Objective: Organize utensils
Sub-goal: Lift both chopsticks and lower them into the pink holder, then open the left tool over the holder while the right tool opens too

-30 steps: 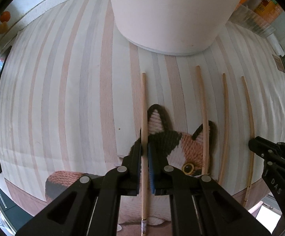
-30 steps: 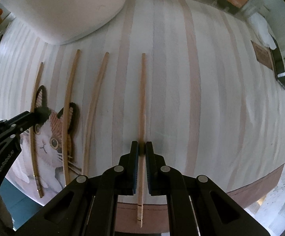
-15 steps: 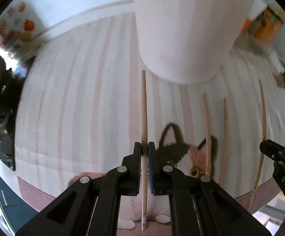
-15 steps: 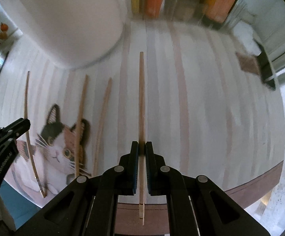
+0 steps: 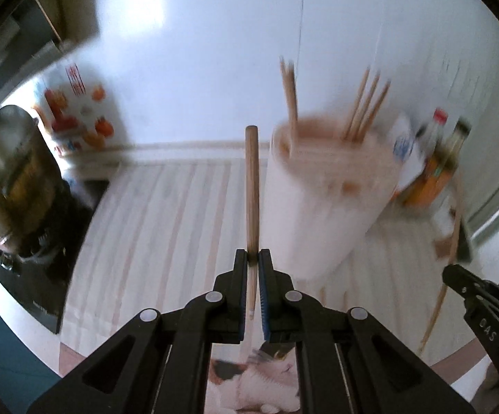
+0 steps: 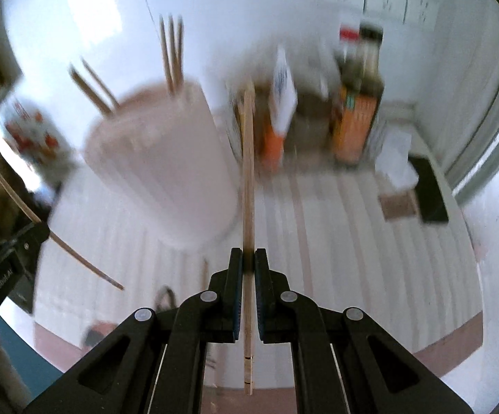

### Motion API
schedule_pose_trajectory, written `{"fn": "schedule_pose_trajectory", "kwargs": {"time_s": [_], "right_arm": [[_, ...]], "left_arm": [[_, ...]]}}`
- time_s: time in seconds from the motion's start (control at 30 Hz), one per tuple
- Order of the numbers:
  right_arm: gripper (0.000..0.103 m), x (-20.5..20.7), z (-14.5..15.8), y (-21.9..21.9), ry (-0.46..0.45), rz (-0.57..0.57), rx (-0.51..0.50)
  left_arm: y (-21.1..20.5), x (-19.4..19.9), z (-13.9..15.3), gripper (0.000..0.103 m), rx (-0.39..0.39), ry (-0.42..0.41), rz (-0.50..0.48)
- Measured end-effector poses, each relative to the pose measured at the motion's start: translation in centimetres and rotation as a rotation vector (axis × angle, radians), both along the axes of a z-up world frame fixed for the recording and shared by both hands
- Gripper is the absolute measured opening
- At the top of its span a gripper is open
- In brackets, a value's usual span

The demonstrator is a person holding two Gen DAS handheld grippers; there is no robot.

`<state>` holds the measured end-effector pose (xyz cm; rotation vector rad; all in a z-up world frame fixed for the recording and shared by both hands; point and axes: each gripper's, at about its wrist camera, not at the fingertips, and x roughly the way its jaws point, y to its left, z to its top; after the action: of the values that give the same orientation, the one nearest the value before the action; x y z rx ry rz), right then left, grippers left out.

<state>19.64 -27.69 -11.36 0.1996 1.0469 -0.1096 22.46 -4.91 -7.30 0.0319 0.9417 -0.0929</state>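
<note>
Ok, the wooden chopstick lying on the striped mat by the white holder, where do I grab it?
Take the wooden chopstick on its shaft toward the near end, coming from above and pinching across its width: it lies flat on the striped mat, its far end close to the base of the tall white holder.

A striped cloth [image 6: 335, 227] in pale pink and grey covers the counter, with a cat picture [image 5: 249, 379] woven into its near edge. Bottles [image 6: 363, 103] and orange packets [image 6: 273, 145] crowd against the white wall [image 5: 215, 51] at the back. Off to the left a steel pot [image 5: 4, 165] sits on what looks like a black stove [image 5: 52, 241], though the blur makes that uncertain. A dark flat object [image 6: 430, 193] lies at the cloth's right.
</note>
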Motion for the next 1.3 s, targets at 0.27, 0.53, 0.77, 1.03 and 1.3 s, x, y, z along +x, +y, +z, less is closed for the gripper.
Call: {"fn": "schedule_pose_trajectory", "kwargs": {"time_s": [0.27,0.53,0.77,1.03,1.3], "right_arm": [[0.007,2.3,9.6,-0.4,-0.240,-0.018,0.103],[0.007,8.4,12.7,-2.4,-0.398,-0.067,0.186],[0.007,14.1,11.3,-2.6,-0.471,-0.133,0.228],[0.007,18.0,7.7,-1.1,-0.508,-0.129,0.214],[0.007,19.1,5.4,0.9,-0.454,-0.036,0.168]], "left_arm": [[1.6,0.2,9.2,0.004,-0.187,-0.140,0.012],[0.3,4.6,14.8,0.004,-0.289,-0.219,-0.008],[-2.4,10.0,13.2,0.004,-0.236,-0.161,-0.033],[-3.5,13.9,9.0,0.004,-0.169,-0.100,-0.032],[-2.9,14.7,6.8,0.006,-0.163,-0.018,-0.040]]}}
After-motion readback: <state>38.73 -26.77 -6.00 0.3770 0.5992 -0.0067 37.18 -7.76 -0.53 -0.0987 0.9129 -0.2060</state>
